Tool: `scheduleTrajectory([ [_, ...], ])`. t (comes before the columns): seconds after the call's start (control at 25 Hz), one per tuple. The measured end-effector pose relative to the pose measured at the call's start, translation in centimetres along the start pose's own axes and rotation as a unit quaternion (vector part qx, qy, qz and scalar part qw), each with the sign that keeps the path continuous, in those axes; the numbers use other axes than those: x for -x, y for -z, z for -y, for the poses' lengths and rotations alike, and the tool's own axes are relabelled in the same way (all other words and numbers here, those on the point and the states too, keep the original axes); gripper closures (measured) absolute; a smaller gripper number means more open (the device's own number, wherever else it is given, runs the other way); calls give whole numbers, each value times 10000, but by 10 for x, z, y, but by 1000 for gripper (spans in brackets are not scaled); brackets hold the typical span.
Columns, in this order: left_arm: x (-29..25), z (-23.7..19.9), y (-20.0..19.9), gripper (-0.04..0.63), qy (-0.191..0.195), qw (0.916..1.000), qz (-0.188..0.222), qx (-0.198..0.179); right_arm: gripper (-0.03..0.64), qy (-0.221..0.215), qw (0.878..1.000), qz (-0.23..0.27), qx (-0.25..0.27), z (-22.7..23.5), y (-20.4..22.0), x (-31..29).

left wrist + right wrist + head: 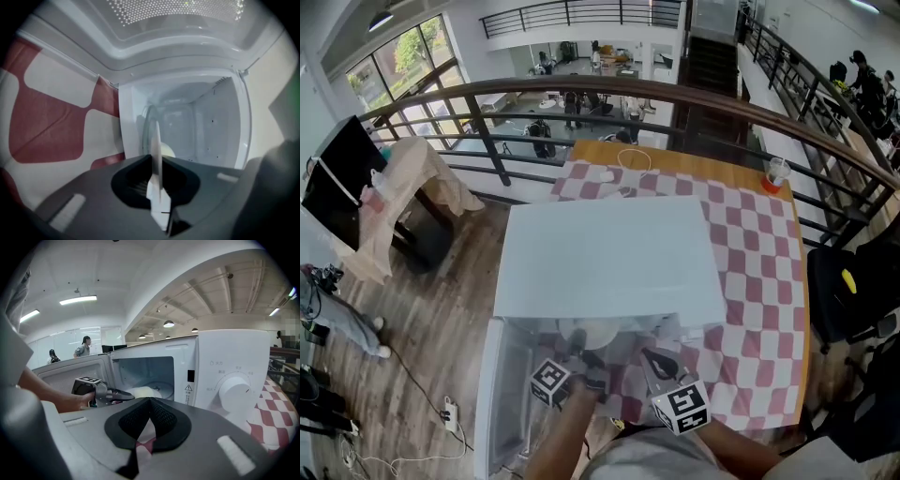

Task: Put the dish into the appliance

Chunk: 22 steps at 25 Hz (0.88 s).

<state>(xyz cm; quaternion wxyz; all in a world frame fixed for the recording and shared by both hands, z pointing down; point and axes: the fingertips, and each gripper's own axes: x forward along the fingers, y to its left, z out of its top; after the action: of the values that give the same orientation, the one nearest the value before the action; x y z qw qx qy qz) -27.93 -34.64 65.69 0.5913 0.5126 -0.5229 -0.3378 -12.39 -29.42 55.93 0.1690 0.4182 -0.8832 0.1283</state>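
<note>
A white microwave (pixel 609 258) stands on the red-and-white checked table (pixel 750 272), its door (pixel 502 394) swung open to the left. My left gripper (pixel 584 359) is shut on the rim of a white plate (pixel 155 140), which shows edge-on between the jaws, in front of the cavity (pixel 197 122). In the right gripper view the left gripper (pixel 117 394) holds the plate (pixel 145 391) just inside the opening, over the glass turntable (pixel 164 386). My right gripper (pixel 150 401) is shut with nothing in it, a little to the right in front of the microwave (pixel 234 362).
The microwave's dial (pixel 234 392) is on its right front panel. An orange-based cup (pixel 775 173) and a white cable (pixel 633 164) lie at the table's far edge by a railing (pixel 694 94). A black chair (pixel 844 291) stands to the right.
</note>
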Motion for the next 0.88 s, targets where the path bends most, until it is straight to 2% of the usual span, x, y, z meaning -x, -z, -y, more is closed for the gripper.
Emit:
scheduleTrajectory([
  [0.52, -16, 3, 1, 566, -150, 9998, -12, -112, 620, 109, 9999, -45, -71, 10, 4, 1],
  [0.72, -15, 6, 2, 562, -255, 9982, -220, -495, 620, 101, 9999, -18, -46, 9, 2, -1],
  [0.8, -12, 10, 4, 538, -121, 9975, -328, -612, 620, 97, 9999, -18, -39, 8, 2, 1],
  [0.88, -10, 16, 5, 484, 67, 9964, -414, -734, 620, 89, 10000, -17, -21, 7, 2, 2],
])
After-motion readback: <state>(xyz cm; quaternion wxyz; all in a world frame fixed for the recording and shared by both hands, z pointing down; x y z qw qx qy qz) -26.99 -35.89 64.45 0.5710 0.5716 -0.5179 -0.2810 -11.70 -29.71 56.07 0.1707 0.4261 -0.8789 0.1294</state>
